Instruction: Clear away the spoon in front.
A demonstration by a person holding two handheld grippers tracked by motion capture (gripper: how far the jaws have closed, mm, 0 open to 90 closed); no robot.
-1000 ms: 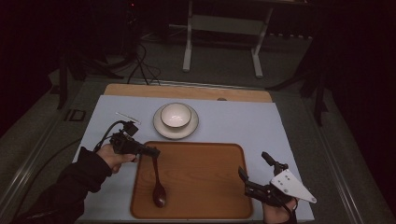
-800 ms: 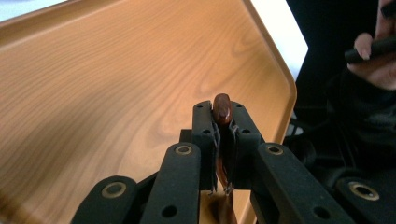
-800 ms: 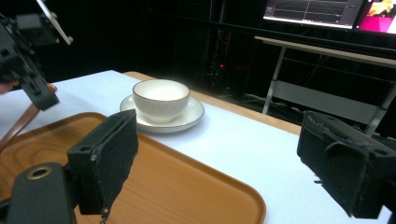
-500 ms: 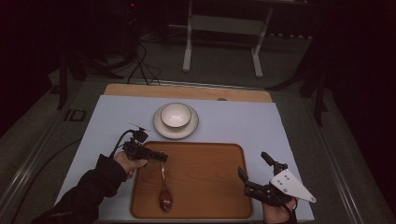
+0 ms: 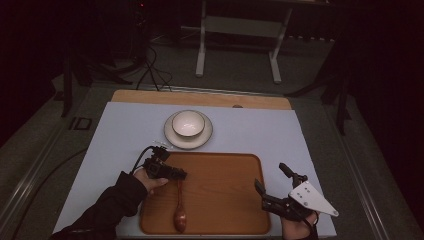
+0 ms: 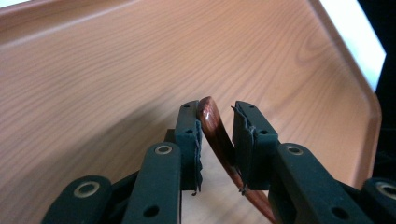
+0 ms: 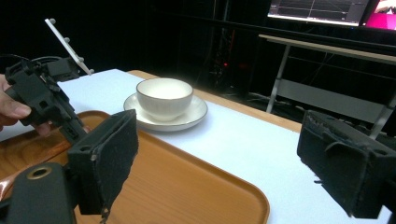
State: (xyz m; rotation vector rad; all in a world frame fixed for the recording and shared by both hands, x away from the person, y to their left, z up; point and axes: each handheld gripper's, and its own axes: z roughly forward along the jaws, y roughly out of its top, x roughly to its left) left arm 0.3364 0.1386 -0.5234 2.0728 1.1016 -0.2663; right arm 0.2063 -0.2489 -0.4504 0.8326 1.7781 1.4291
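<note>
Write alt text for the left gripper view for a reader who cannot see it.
The left gripper has its two black jaws slightly parted around the handle of a reddish-brown wooden spoon, just above a wooden tray. One pad touches the handle and a gap shows beside the other, the jaws having just been opening. The tray's raised rim curves along the right edge, with pale table cover beyond.

A tray [image 5: 220, 170] lies on the near half of the table [image 5: 260, 130], and a spoon [image 5: 180, 212] lies in its left part with the bowl end toward the near rim. Behind the tray, just past its far rim and left of the table's middle, a cup [image 5: 188, 123] stands on a saucer [image 5: 172, 137]. The left gripper [image 5: 179, 175] sits over the tray's left side at the spoon's handle end, and the right gripper [image 5: 272, 179] is at the tray's near right corner.
</note>
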